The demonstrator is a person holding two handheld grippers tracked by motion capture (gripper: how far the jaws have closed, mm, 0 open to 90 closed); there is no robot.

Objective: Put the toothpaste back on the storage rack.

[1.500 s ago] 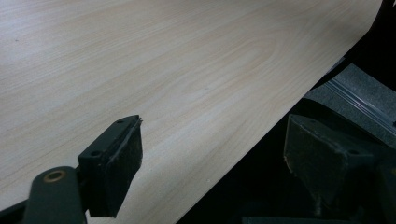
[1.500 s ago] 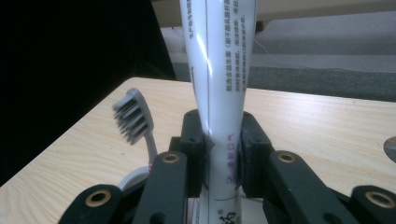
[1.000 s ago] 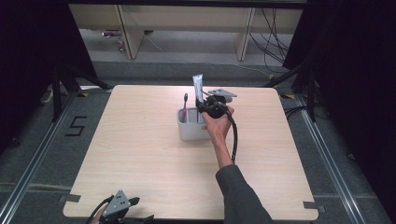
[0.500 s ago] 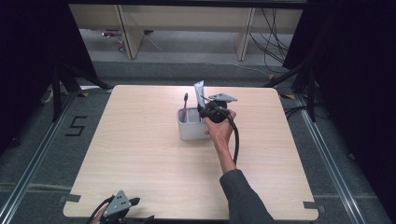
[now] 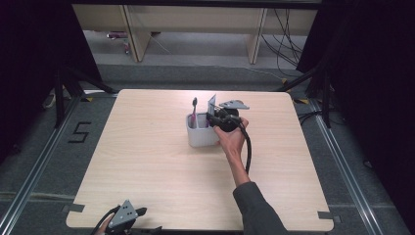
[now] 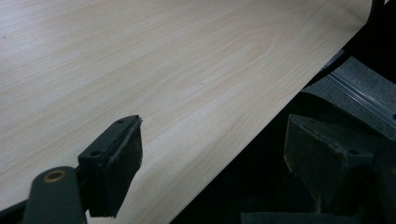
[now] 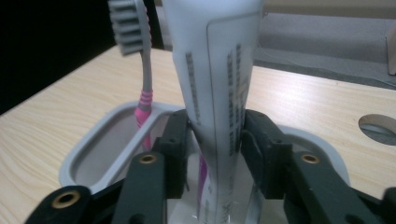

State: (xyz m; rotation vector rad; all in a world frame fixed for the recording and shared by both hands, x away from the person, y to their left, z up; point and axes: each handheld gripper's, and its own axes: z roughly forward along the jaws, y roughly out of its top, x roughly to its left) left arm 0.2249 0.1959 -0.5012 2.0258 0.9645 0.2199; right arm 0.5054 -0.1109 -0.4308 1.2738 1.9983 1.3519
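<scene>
The white plastic toothpaste tube (image 7: 215, 93) is stood upright in the grey oval holder (image 7: 88, 154) beside the pink-and-grey toothbrush (image 7: 140, 60), the right gripper (image 7: 215, 140)'s jaws just loosened around it for release.

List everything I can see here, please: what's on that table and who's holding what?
Toothpaste tube: one, white, upright in the holder, between the right jaws, which have just been opening.
Toothbrush: one, grey head, pink handle, standing in the holder's other end.
Holder: one, grey, mid-table.
Table: one, light wood.
Right hand-held gripper: black, at the tube.
Left hand-held gripper: black, open, at the table's near edge.
</scene>
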